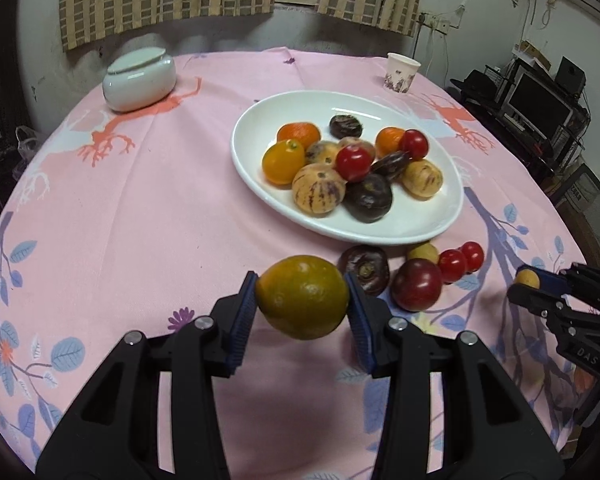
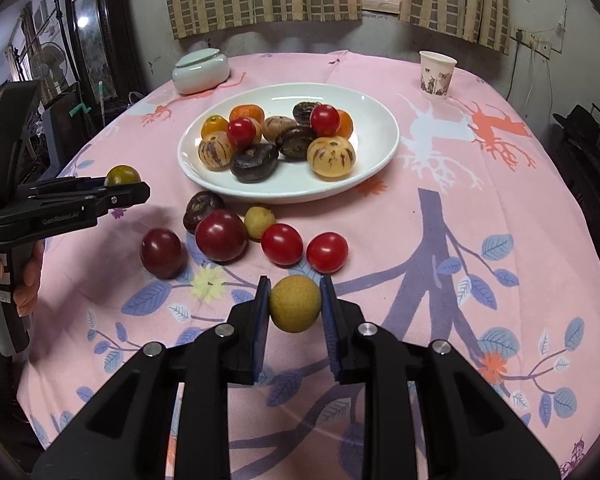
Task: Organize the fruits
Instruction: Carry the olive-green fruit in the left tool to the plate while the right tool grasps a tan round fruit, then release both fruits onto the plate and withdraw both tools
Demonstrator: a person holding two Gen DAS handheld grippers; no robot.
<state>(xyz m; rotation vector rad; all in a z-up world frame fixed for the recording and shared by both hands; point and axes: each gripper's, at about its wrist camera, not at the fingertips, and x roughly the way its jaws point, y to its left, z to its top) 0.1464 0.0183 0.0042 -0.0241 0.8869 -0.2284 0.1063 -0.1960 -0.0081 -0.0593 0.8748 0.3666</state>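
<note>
pink table (image 2: 440, 216); white plate (image 2: 384, 152) holds mixed fruits (image 2: 332, 156)

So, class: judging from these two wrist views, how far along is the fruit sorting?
Done: the white plate already holds a pile of fruit. In hand: the left gripper clamps a greenish citrus, and the right gripper clamps a small tan fruit. Left: six loose fruits on the tablecloth, including two cherry tomatoes.

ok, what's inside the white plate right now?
The white plate holds a pile of fruit: two cherry tomatoes, two tangerines, a yellow-orange tomato, striped pepino melons and dark purple passion fruits. Anything beneath the pile is hidden.
</note>
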